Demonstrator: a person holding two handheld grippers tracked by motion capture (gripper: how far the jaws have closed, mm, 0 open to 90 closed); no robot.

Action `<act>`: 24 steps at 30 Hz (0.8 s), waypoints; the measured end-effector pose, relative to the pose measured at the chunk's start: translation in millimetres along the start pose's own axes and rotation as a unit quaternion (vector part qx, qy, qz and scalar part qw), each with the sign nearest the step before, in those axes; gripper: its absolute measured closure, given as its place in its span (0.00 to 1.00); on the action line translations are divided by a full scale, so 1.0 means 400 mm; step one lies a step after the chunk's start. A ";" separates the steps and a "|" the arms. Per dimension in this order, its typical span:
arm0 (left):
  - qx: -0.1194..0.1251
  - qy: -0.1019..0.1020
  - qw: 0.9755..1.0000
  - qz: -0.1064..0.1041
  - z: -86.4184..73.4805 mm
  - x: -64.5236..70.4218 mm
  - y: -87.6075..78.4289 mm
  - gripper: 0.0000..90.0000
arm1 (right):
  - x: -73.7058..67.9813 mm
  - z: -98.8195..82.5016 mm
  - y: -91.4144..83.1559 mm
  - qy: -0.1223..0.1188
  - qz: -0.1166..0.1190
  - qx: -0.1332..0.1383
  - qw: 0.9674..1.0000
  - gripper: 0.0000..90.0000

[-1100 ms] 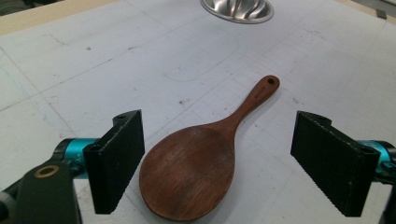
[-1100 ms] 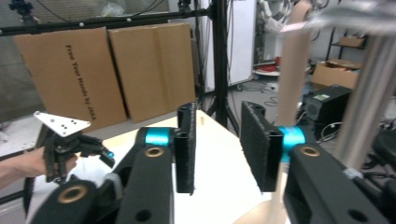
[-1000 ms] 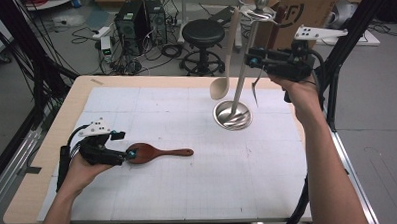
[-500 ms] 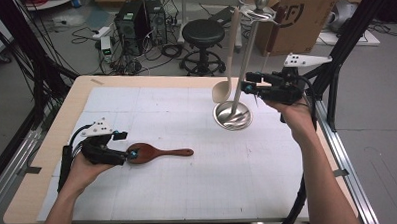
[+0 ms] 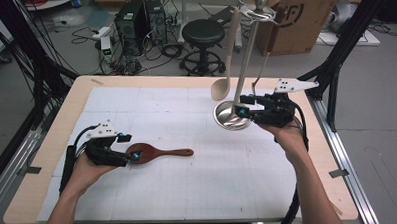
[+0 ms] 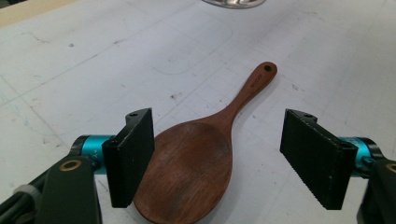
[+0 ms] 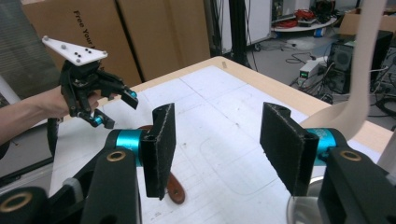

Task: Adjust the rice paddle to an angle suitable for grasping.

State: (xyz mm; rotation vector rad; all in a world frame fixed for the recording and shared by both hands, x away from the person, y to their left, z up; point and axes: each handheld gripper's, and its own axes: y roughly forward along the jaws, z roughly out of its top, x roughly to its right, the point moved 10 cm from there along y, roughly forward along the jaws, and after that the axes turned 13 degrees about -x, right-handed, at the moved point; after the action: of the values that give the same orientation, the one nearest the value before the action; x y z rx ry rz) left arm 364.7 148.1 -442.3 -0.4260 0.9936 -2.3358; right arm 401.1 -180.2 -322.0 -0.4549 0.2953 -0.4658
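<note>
- The left gripper [image 5: 129, 155] lies low on the white table mat [image 5: 189, 192], near the table's left edge, held in the person's left hand [image 5: 86, 168].
- Its jaws stand apart around the bowl of the wooden spoon [image 5: 155, 153]; they have just been closing a little. In the left gripper view one pad [image 6: 130, 154] sits right at the bowl's edge, seemingly touching it, while the other pad is clearly apart from the wood, so there is no grip.
- The wooden spoon [image 6: 205, 154] lies flat on the mat, bowl toward the left gripper, handle pointing away toward the middle of the table, with a small hole at the handle's end.
- The right gripper [image 5: 242, 109] is held above the right half of the table, pointing left, just beside the metal rack's pole [image 5: 245, 65] and over the rim of its round steel base [image 5: 230, 117].
- Its jaws are parted with nothing between them in the right gripper view; they have just been opening.
- A pale ladle [image 5: 224, 56] hangs from the rack's top hook, its bowl just above the base; whether it touches the pole is hard to tell from the high view.
- In the right gripper view the pale ladle [image 7: 359, 84] curves down close beside the right-hand pad [image 7: 285, 149], and the left gripper [image 7: 112, 108] shows farther off.
</note>
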 end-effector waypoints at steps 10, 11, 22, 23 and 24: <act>-0.001 0.004 1.000 -0.008 -0.007 0.008 0.011 0.40 | -0.027 -0.074 0.009 0.006 0.001 -0.004 1.000 0.44; -0.002 0.005 1.000 -0.010 -0.006 0.009 0.013 0.41 | -0.027 -0.085 0.010 0.008 -0.001 -0.004 1.000 0.44; 0.001 0.013 1.000 -0.020 0.007 0.027 0.027 0.62 | -0.045 -0.191 0.019 0.028 -0.011 -0.010 1.000 0.40; -0.004 0.014 1.000 -0.021 0.006 0.027 0.032 0.65 | -0.049 -0.198 0.020 0.029 -0.010 -0.011 0.999 0.40; -0.010 0.013 1.000 -0.022 0.006 0.026 0.038 0.70 | -0.050 -0.204 0.020 0.029 -0.012 -0.011 0.999 0.40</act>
State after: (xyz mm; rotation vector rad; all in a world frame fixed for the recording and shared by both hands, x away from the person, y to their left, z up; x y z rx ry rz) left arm 363.1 131.9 -451.1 -0.4309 1.0308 -2.3767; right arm 356.5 -192.6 -392.6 -0.4679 0.3512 -0.4994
